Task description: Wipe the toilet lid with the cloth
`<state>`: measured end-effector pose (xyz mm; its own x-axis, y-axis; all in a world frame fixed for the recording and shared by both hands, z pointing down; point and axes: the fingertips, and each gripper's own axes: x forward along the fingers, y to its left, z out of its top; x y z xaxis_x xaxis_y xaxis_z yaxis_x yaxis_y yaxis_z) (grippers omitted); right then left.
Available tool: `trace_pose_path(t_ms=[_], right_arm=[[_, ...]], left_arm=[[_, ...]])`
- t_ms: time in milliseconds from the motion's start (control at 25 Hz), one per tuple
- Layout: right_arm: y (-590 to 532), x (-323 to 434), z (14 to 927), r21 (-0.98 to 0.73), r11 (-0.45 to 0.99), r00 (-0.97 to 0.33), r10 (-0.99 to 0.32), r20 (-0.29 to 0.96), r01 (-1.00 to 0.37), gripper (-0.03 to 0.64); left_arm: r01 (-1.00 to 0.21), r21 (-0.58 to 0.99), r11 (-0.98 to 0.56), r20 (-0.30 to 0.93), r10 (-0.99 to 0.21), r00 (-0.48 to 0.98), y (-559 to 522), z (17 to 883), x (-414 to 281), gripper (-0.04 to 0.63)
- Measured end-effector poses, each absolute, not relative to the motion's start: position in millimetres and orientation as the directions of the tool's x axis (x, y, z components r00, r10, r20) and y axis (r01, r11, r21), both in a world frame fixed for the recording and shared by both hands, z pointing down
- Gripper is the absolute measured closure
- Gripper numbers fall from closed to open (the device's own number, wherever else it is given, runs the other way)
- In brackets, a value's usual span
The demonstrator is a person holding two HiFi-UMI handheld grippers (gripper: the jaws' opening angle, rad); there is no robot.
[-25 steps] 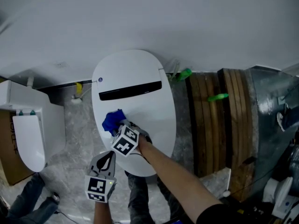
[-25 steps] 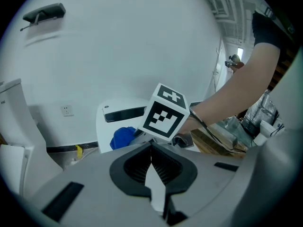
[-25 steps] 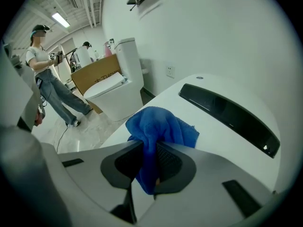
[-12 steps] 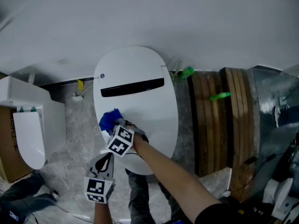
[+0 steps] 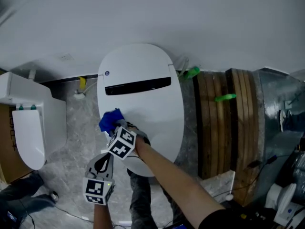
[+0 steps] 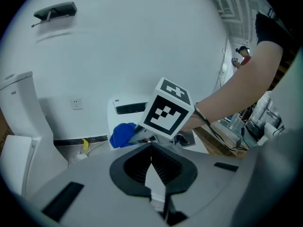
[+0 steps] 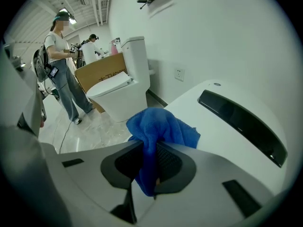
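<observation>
The toilet lid (image 5: 147, 99) lies in the middle, its far end against the wall (image 5: 152, 18). The cloth (image 5: 109, 120) sits on the lid's near left part, between the jaws of the right tongs (image 5: 116, 129), which reach in from the near side. The left tongs (image 5: 107, 159) hang just nearer, at the lid's near left edge above the floor (image 5: 78, 128). A second toilet (image 5: 28, 132) stands to the left, a cardboard box (image 5: 5, 149) beyond it. Wooden boards (image 5: 224, 128) lie to the right.
</observation>
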<state>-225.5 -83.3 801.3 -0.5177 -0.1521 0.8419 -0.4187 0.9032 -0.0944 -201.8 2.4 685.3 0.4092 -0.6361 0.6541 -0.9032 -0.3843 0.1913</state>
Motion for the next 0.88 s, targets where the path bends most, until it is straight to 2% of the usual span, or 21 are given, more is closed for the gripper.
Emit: trace_pose_path(t_ms=[880], right_arm=[[30.2,-176.4,815.9,-0.221,0.89,-0.552,-0.041,0.833,-0.399,0.548]], left_arm=[[-0.918,0.224,-0.328,0.672,-0.63,0.389,39.4,703.7,-181.9,0.584]])
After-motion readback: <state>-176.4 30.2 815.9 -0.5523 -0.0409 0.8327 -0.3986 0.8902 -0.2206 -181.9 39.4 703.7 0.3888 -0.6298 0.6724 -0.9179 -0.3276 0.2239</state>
